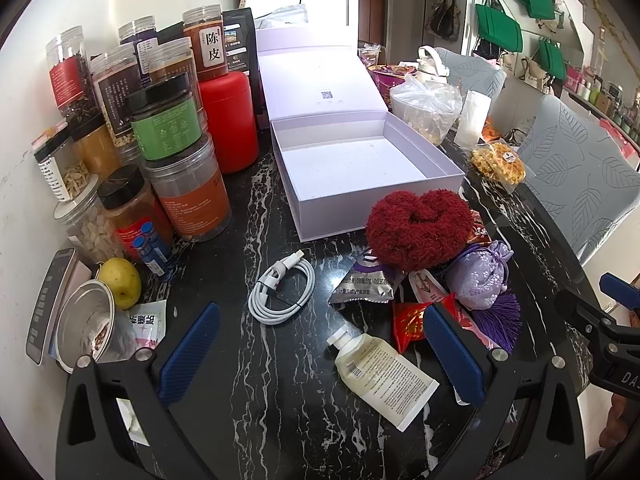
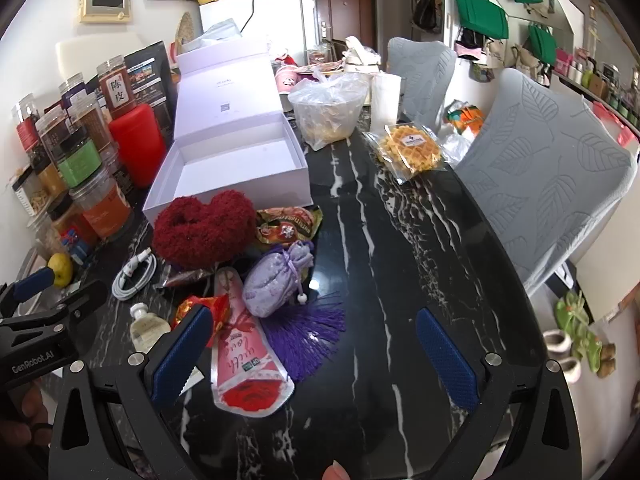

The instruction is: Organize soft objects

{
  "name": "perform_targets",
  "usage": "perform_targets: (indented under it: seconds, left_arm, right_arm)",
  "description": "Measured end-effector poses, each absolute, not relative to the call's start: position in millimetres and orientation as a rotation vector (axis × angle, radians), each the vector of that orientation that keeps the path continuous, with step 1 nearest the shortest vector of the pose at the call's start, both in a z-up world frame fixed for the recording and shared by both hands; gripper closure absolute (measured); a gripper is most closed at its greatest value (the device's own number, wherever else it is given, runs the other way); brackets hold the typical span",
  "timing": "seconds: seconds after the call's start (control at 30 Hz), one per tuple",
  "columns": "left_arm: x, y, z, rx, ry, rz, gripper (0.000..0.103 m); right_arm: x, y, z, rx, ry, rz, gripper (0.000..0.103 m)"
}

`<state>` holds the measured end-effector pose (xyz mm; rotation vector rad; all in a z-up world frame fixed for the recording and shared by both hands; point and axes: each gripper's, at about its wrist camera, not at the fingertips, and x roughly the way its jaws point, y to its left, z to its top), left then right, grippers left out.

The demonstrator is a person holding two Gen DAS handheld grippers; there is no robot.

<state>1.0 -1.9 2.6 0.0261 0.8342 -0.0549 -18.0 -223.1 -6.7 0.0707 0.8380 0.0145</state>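
Red fluffy scrunchie (image 1: 418, 230) lies just in front of the open white box (image 1: 360, 168) on the bench (image 2: 400, 264); both hand-held grippers, left (image 1: 320, 354) and right (image 2: 314, 354), are spread wide and hold nothing

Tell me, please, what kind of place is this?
Probably a lived-in flat's dining corner: a black marble-patterned table crowded with clear plastic food jars, a white fridge behind, and grey leaf-patterned chair covers.

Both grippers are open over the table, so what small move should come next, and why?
Probably ease the right gripper forward and left toward the red fluffy scrunchie. It is soft, lies uncovered just in front of the open white box, and both grippers are empty.
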Motion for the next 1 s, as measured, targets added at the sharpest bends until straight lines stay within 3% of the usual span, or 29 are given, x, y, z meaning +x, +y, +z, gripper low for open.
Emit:
perform_targets:
  seconds: [1.0]
  left_arm:
    - [-2.6, -0.8, 5.7, 0.024, 0.823, -0.051, 0.0]
  right_arm:
    - [-24.4, -227.1, -6.5, 0.078, 0.833, 0.015, 0.0]
